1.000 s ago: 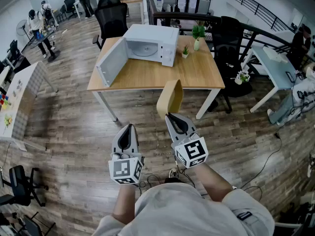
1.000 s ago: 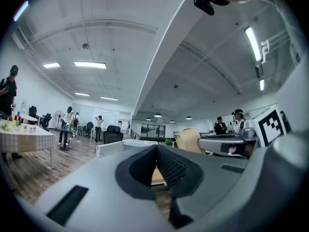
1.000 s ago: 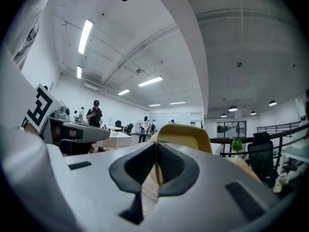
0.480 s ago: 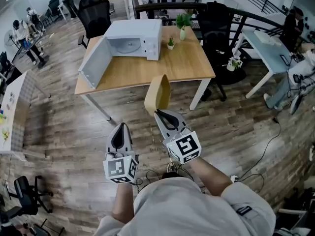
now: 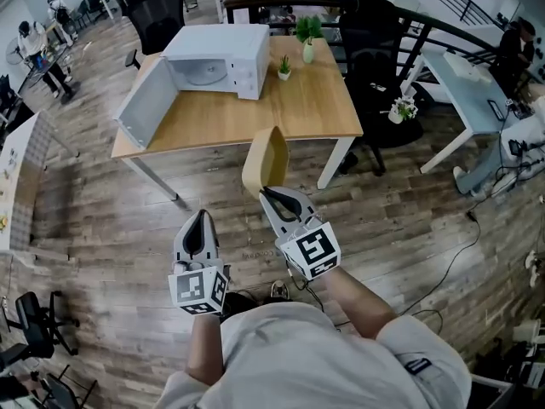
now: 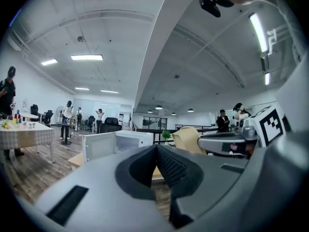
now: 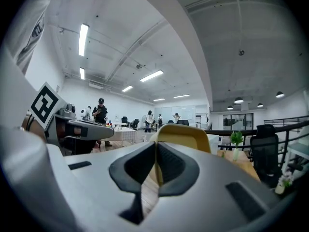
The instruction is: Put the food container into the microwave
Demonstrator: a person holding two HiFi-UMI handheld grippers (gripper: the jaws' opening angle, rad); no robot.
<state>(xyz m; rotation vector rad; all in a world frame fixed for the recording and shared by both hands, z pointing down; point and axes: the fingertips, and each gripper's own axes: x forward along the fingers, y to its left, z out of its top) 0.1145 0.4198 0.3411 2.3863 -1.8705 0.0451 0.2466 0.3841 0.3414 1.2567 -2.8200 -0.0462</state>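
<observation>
Walking up on the wooden table (image 5: pixel 255 113): compared with a second ago, it and the white microwave (image 5: pixel 223 54) have slid toward the upper left of the head view. My right gripper (image 5: pixel 267 192) still pinches the rim of the food container (image 5: pixel 266 158), a smooth tan tub with rounded corners, held on edge over the plank floor (image 5: pixel 102 220) just short of the table. My left gripper (image 5: pixel 202 216) has its ribbed black pads pressed together on nothing. The microwave's door (image 5: pixel 145 105) hangs wide open, with two small potted plants (image 5: pixel 284 66) beside it. Open office, black chairs behind.
</observation>
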